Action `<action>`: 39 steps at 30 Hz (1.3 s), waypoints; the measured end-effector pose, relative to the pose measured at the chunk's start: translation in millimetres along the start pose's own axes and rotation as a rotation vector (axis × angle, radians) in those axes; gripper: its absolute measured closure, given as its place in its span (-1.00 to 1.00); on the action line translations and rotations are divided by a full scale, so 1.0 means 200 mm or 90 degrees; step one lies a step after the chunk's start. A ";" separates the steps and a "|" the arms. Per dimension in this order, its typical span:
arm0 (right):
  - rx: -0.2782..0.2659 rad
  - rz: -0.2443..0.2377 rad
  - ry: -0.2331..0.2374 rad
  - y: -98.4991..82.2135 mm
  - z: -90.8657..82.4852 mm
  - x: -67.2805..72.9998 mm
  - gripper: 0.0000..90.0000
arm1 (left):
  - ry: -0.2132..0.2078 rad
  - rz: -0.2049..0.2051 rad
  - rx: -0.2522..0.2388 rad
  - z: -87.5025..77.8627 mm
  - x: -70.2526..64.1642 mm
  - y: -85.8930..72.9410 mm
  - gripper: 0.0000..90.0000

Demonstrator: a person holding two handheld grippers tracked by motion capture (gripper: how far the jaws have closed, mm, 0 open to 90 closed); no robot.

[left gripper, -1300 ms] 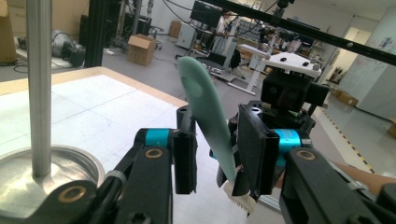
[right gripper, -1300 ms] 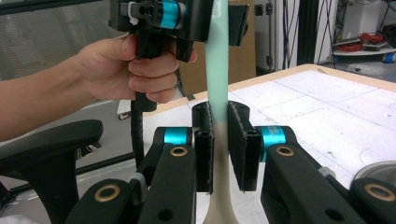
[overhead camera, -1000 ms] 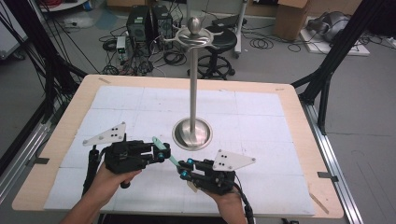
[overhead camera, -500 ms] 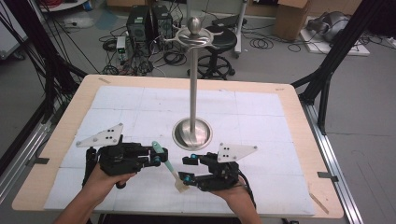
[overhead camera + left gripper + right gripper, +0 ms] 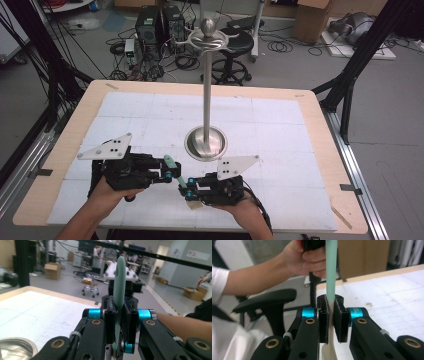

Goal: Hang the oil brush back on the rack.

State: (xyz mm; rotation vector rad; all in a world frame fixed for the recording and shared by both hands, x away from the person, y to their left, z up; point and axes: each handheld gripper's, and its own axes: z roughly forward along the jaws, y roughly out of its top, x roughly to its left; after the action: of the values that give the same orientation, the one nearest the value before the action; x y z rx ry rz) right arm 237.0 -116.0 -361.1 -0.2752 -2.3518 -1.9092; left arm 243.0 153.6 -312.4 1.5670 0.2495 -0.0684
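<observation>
1. We record the left gripper [image 5: 167,171], black with blue joints, at the lower left of the high view. Its jaws are pressed on the pale green flat plastic strip [image 5: 175,172]; the left gripper view shows the strip [image 5: 119,290] rising edge-on between the black pads.
2. We record the right gripper [image 5: 187,190] at the lower centre of the high view, facing the left one. Its jaws have just been closing, and in the right gripper view they pinch the same strip [image 5: 331,272], which runs up out of the top of the frame.
3. The strip sits low in the high view, just below the stand's base, bridging the two sets of jaws above the white mat [image 5: 280,145].
4. Against the frame half a second back, the two grippers stand closer together, and the right one, then parted around the strip, now clamps it.
5. The polished steel stand with round base [image 5: 206,142] is at the middle of the wooden table [image 5: 320,125], unchanged in place.
6. The person's left hand [image 5: 309,260] shows at the top of the right gripper view.
</observation>
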 end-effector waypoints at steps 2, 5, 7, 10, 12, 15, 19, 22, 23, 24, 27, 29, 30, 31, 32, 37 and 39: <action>-0.008 0.011 -0.005 0.00 0.00 0.01 0.88 | 0.016 -0.008 -0.010 0.01 0.00 0.00 0.58; -0.042 0.014 -0.041 -0.01 0.01 0.01 0.88 | 0.032 -0.003 -0.013 0.03 0.00 -0.01 0.32; -0.051 0.015 -0.051 -0.02 0.01 0.00 0.88 | 0.029 -0.006 -0.015 0.04 0.00 -0.02 0.40; -0.057 0.022 -0.051 -0.02 0.01 0.00 0.88 | 0.028 0.000 -0.017 0.05 0.01 -0.02 0.64; -0.059 0.012 -0.061 -0.03 0.01 0.00 0.86 | 0.029 -0.004 -0.011 0.06 0.03 -0.02 0.83; -0.062 0.032 -0.093 -0.04 -0.01 0.00 0.30 | 0.040 0.001 -0.014 0.06 0.05 -0.01 0.84; -0.072 0.040 -0.184 -0.09 -0.17 0.02 0.02 | 0.046 0.005 -0.010 0.07 0.08 0.03 0.84; -0.087 0.041 -0.232 -0.11 -0.28 0.04 -0.07 | 0.053 0.016 0.016 0.09 0.11 0.08 0.84; -0.096 0.046 -0.259 -0.12 -0.34 0.05 -0.10 | 0.053 0.020 0.020 0.11 0.12 0.11 0.84; -0.096 0.046 -0.259 -0.12 -0.34 0.05 -0.10 | 0.053 0.020 0.020 0.11 0.12 0.11 0.84; -0.100 0.045 -0.302 -0.12 -0.44 0.07 -0.14 | 0.049 0.031 0.030 0.15 0.14 0.18 0.84; -0.095 0.044 -0.338 -0.12 -0.49 0.08 -0.20 | 0.048 0.037 0.034 0.17 0.15 0.22 0.84; -0.085 0.040 -0.373 -0.14 -0.54 0.09 -0.26 | 0.047 0.043 0.038 0.18 0.16 0.26 0.84; -0.085 0.040 -0.373 -0.14 -0.54 0.09 -0.26 | 0.047 0.043 0.038 0.18 0.16 0.26 0.84; -0.083 0.040 -0.383 -0.14 -0.56 0.09 -0.28 | 0.048 0.045 0.038 0.19 0.17 0.29 0.84; -0.055 0.044 -0.440 -0.19 -0.63 0.11 -0.40 | 0.052 0.046 0.025 0.19 0.20 0.37 0.84; -0.057 0.049 -0.444 -0.20 -0.64 0.11 -0.40 | 0.055 0.040 0.026 0.19 0.22 0.41 0.84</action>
State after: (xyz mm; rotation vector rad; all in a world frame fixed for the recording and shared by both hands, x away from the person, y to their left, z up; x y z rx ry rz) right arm 203.4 -248.2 -368.9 -1.1912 -2.5657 -2.1263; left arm 306.3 121.6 -242.2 1.6200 0.2678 0.0443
